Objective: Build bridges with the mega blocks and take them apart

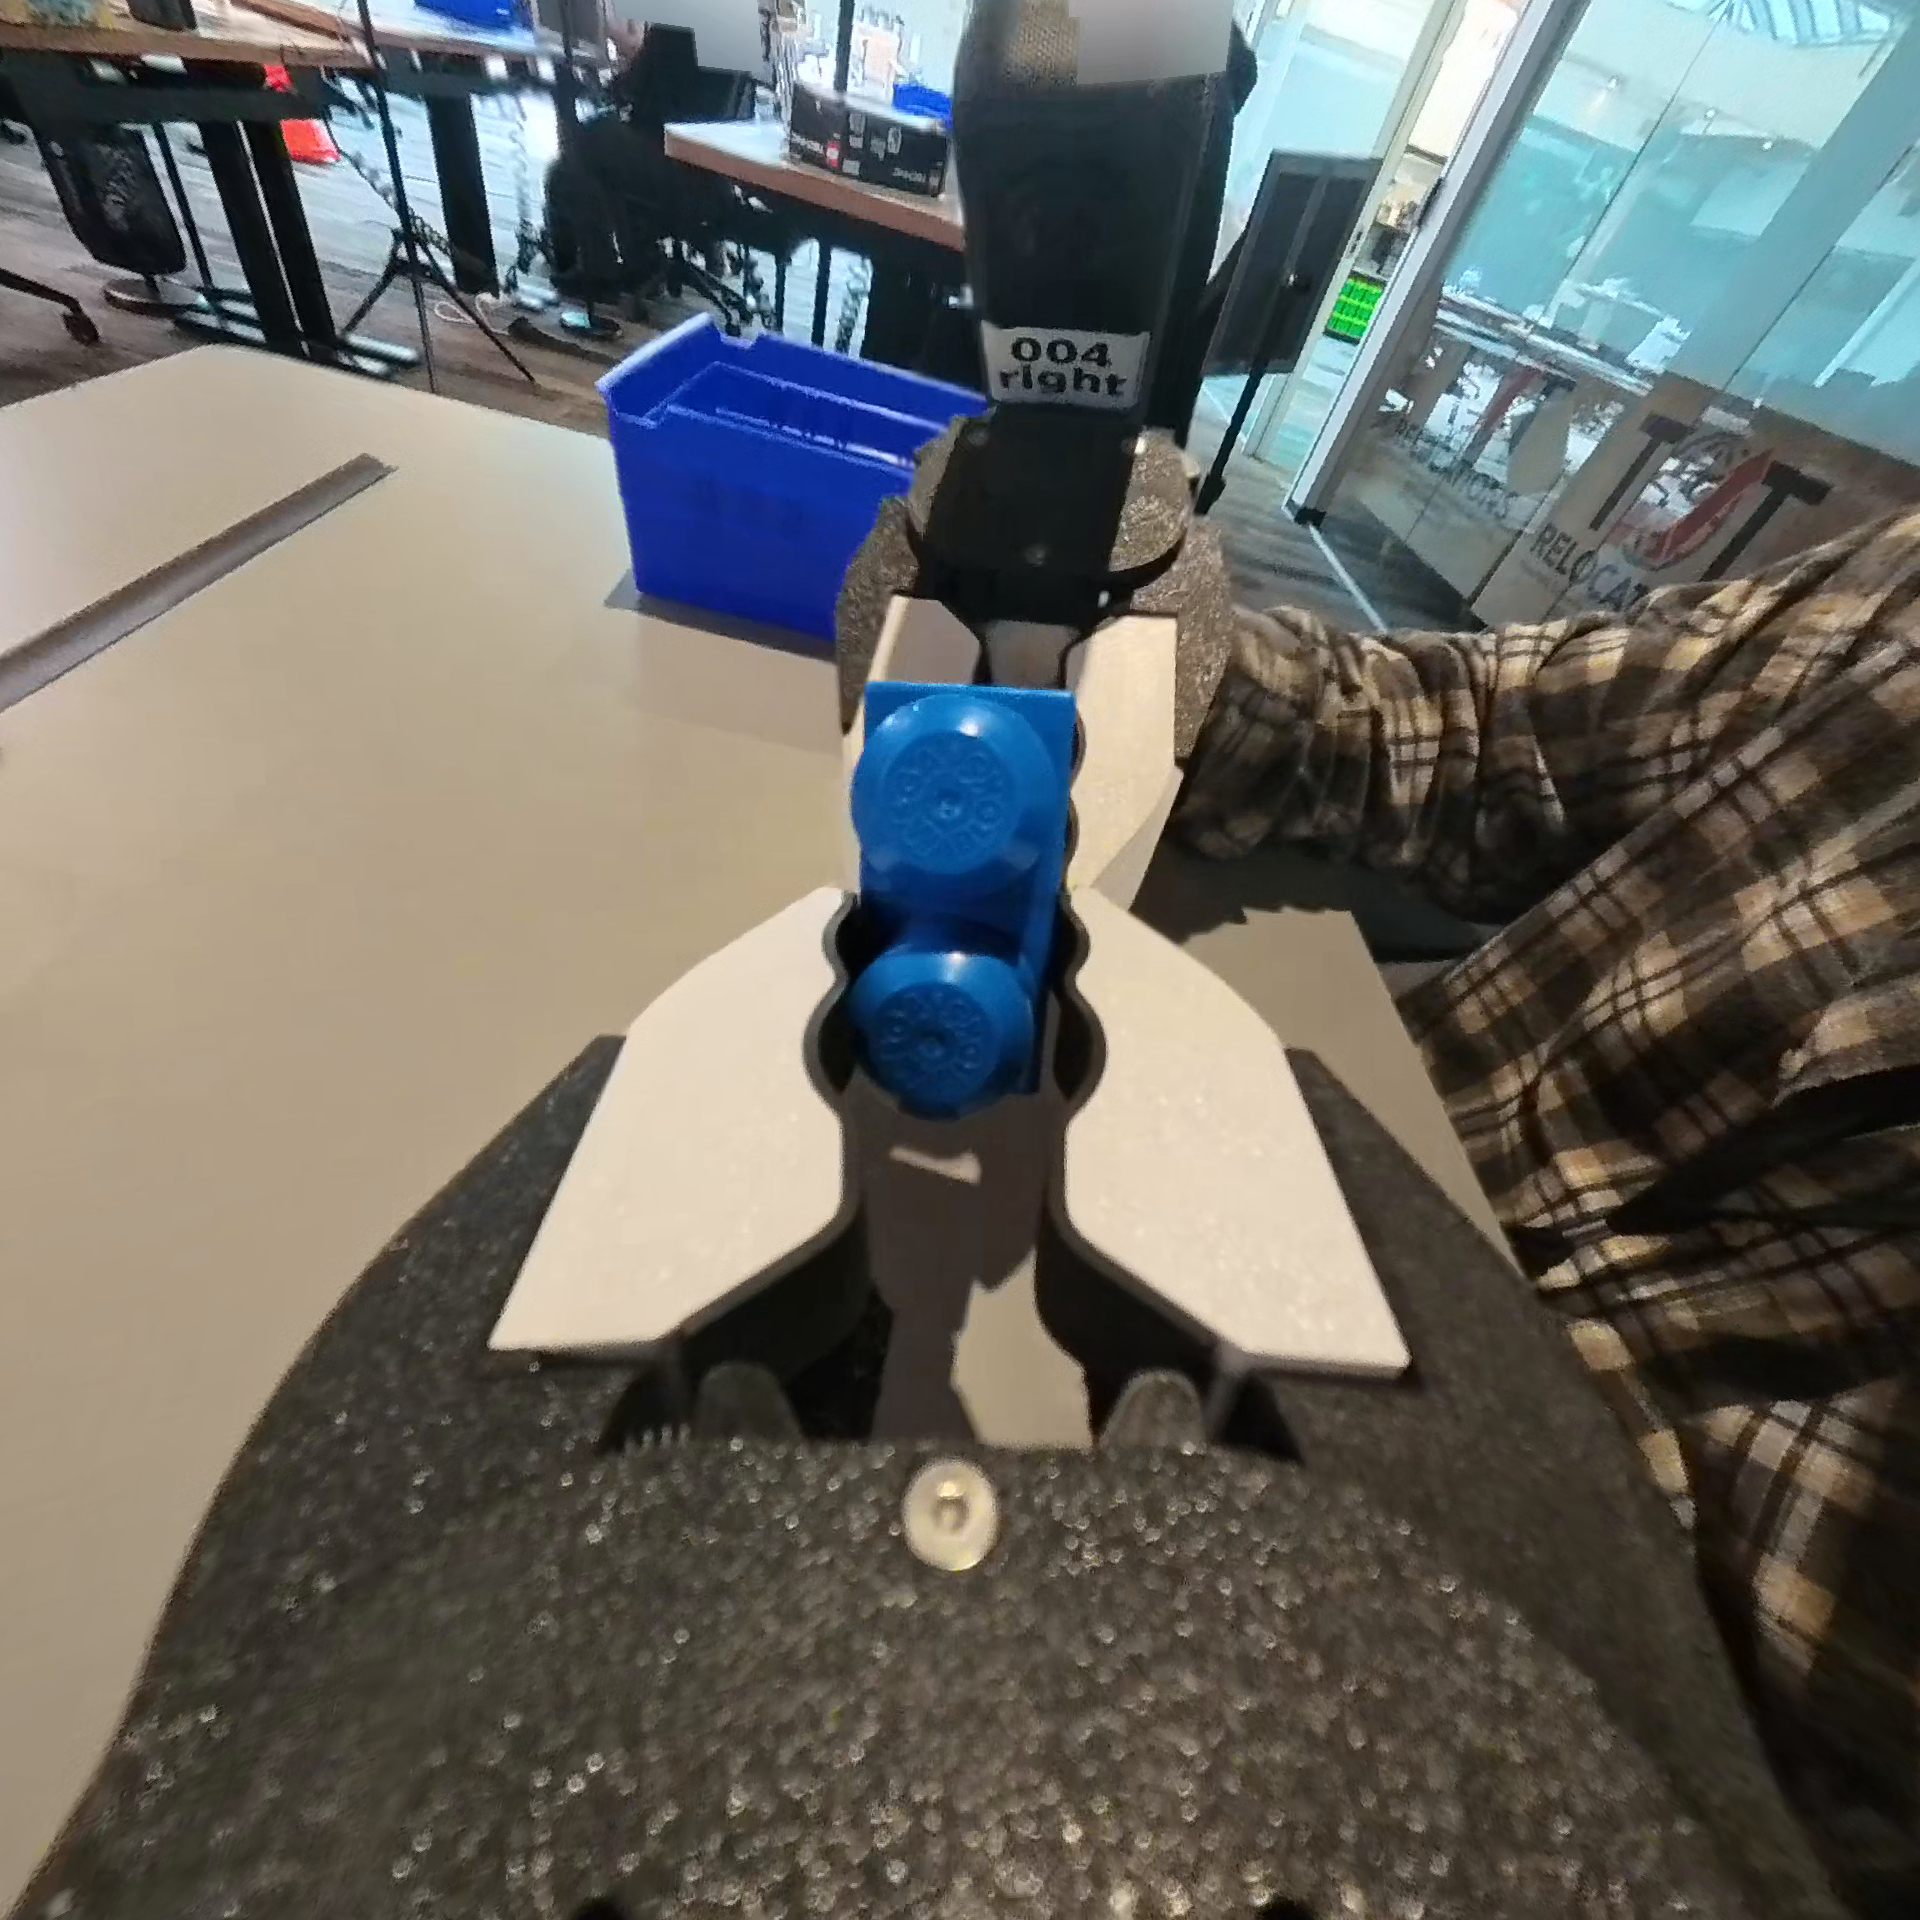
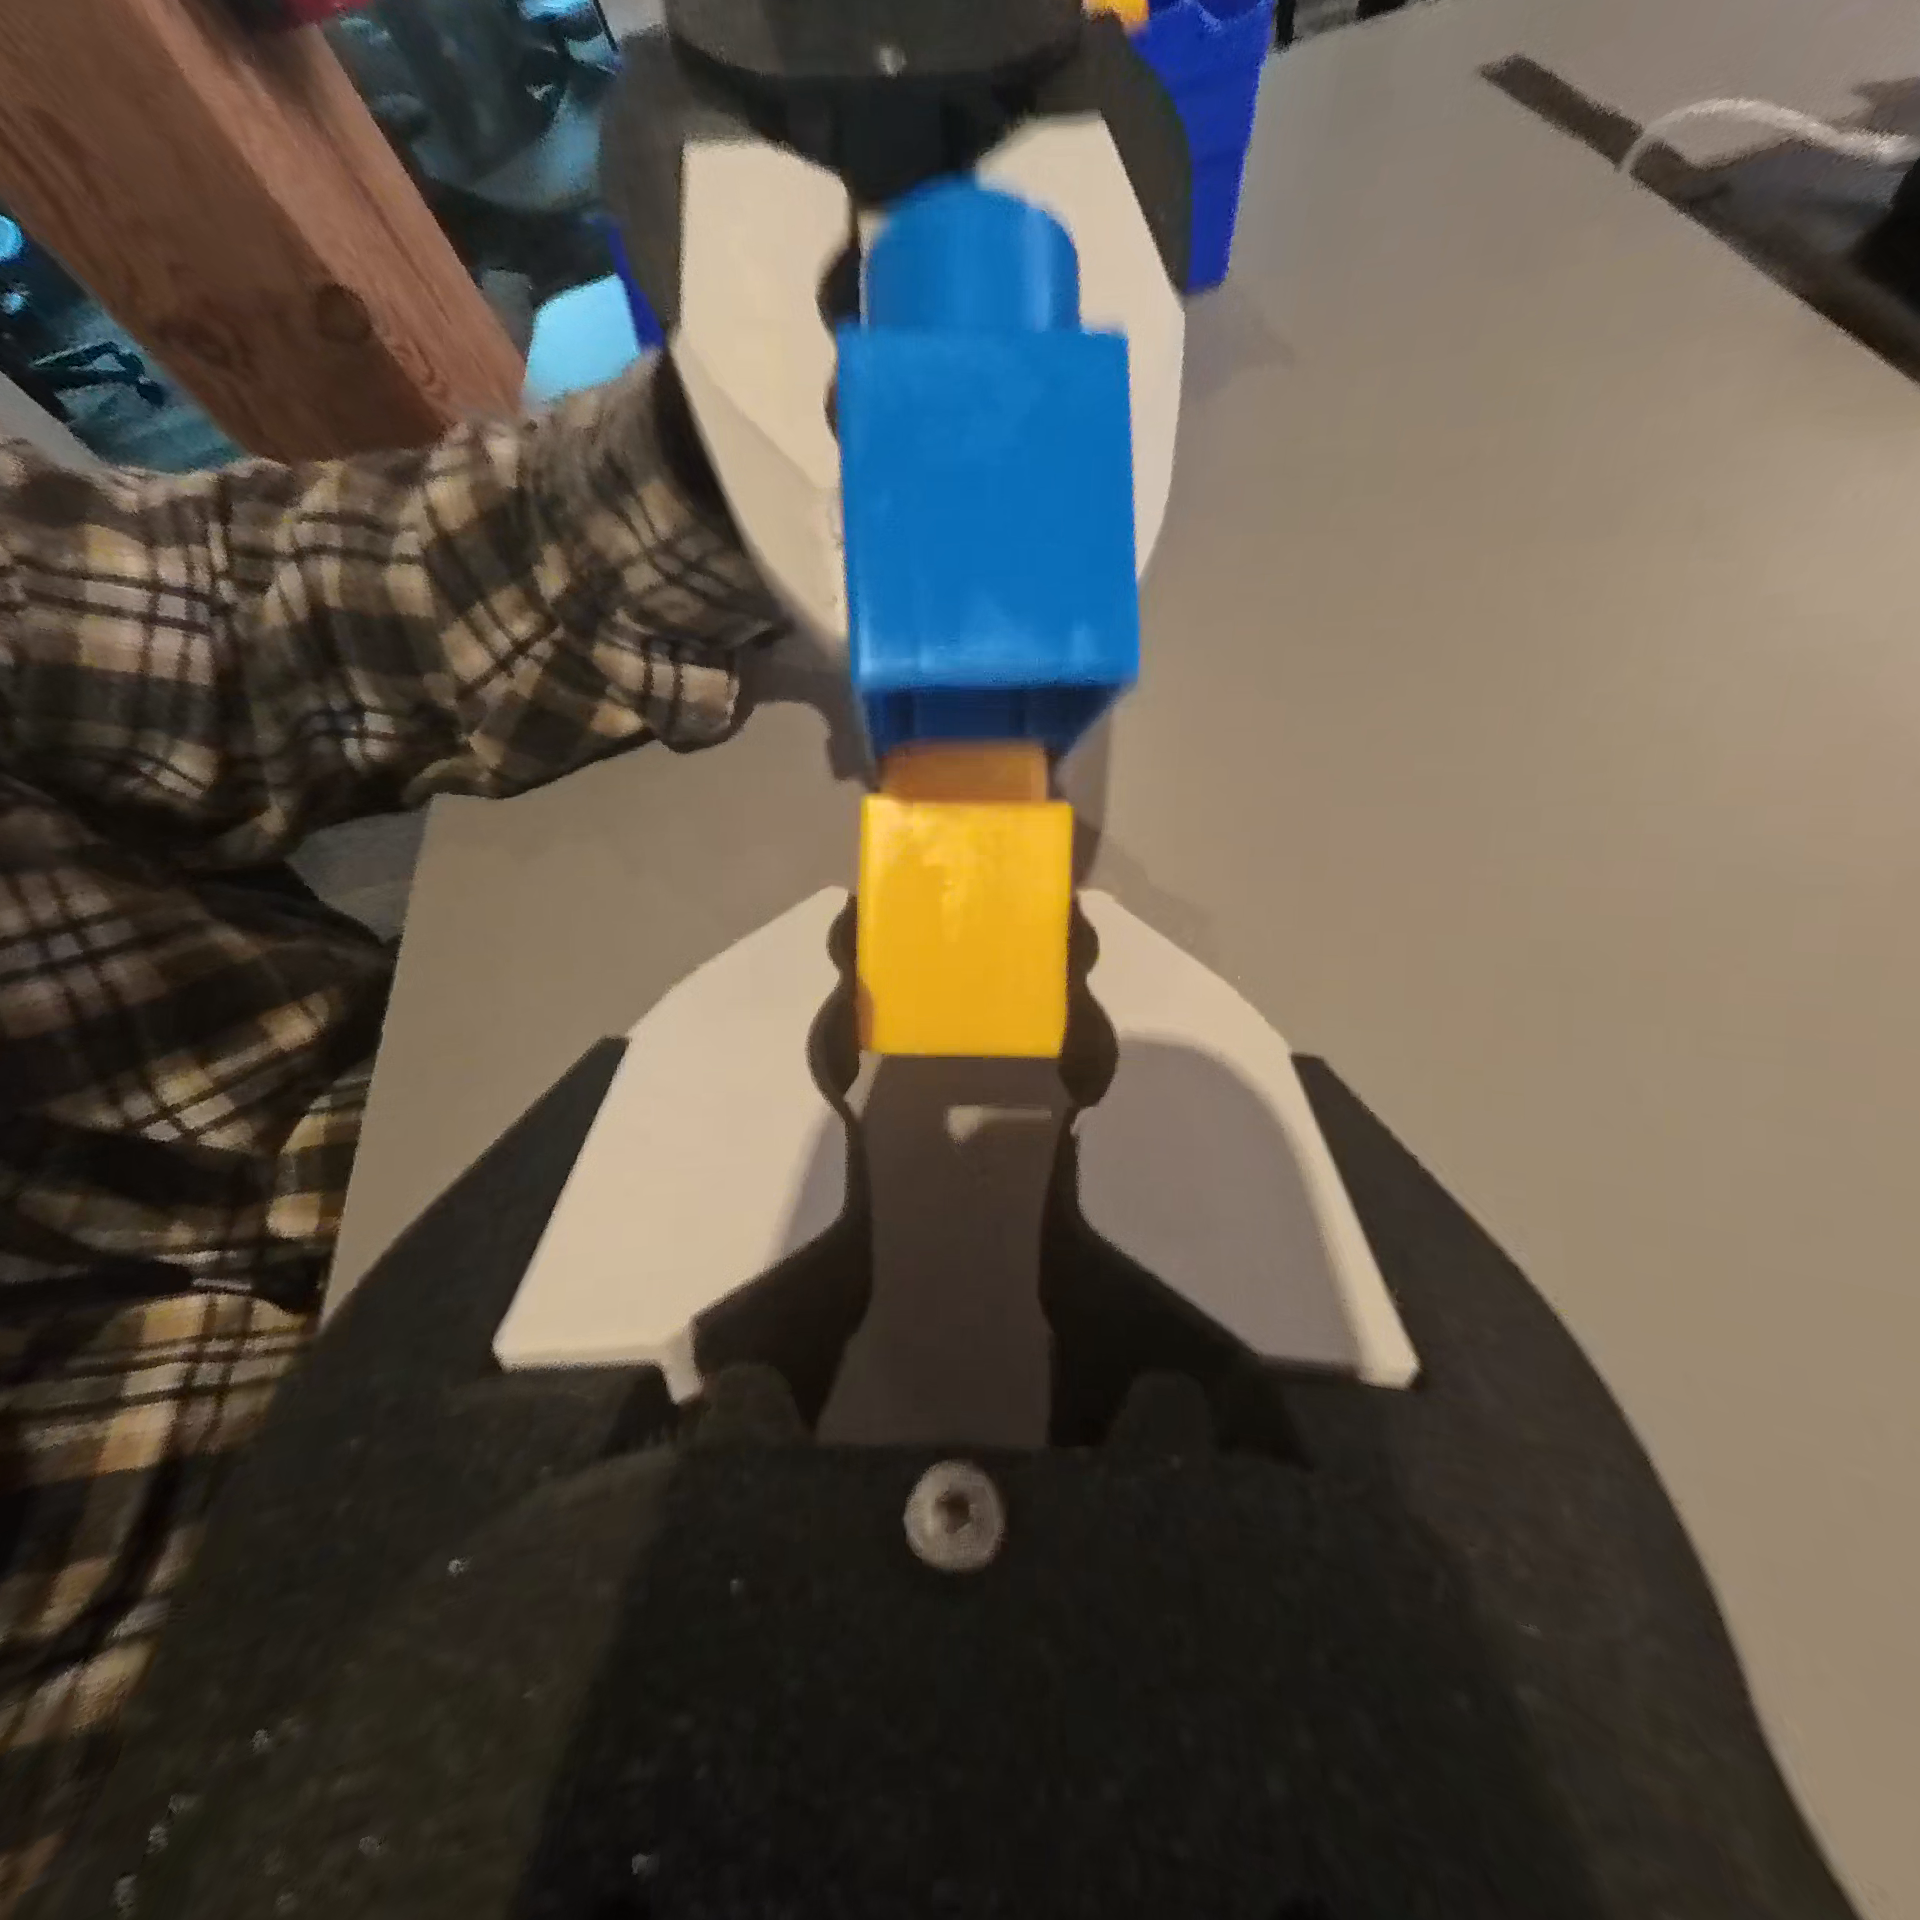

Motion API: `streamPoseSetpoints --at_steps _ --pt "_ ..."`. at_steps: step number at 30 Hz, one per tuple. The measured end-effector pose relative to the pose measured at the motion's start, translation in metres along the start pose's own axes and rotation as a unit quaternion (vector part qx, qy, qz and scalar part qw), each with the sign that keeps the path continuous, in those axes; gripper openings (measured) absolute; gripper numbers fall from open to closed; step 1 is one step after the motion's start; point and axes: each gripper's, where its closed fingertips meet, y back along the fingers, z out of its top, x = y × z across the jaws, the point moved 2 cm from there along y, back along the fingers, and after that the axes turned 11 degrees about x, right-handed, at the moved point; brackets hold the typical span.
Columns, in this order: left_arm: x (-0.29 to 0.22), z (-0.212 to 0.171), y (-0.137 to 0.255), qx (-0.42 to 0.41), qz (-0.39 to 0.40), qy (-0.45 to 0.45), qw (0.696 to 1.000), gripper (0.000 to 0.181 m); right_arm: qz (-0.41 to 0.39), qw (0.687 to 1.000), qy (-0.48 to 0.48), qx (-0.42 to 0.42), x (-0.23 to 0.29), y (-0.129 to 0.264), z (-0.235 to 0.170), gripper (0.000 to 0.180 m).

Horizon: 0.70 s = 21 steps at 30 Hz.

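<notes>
My left gripper (image 1: 956,914) is shut on a blue two-stud mega block (image 1: 951,821) whose studs face the left wrist camera. My right gripper (image 1: 1023,675) faces it from the far side. In the right wrist view my right gripper (image 2: 961,914) is shut on a small yellow block (image 2: 961,935). The yellow block's stud (image 2: 961,774) pokes into the open underside of the blue block (image 2: 987,509), with a small gap showing between the two bodies. The left gripper (image 2: 977,582) holds the blue block from the far end. Both blocks are held above the table. The yellow block is hidden in the left wrist view.
A blue plastic bin (image 1: 769,488) stands at the far side of the grey table (image 1: 312,831). A dark strip (image 1: 187,561) crosses the table at the left. Plaid sleeves (image 1: 1662,935) (image 2: 260,623) reach in from the side. A wooden beam (image 2: 208,208) rises beyond the table edge. Left tips to right tips: about 5 cm.
</notes>
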Motion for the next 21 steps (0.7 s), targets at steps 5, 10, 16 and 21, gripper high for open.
streamPoseSetpoints --at_steps 5,10,16,21 --pt "0.019 0.019 0.071 -0.124 0.044 0.029 0.991 0.035 -0.083 0.995 -0.055 0.006 -0.005 0.067 -0.033 0.036" --pt "0.026 0.010 0.059 -0.079 0.079 0.024 0.993 0.035 -0.310 0.938 -0.148 0.043 -0.041 0.237 -0.082 0.036" --pt "0.018 -0.001 0.024 -0.003 0.077 -0.009 0.997 0.035 -0.367 0.852 -0.359 0.099 -0.083 0.327 -0.206 0.037" --pt "0.015 -0.004 0.016 0.009 0.065 -0.011 0.998 0.035 -0.336 0.832 -0.424 0.125 -0.115 0.289 -0.273 0.037"
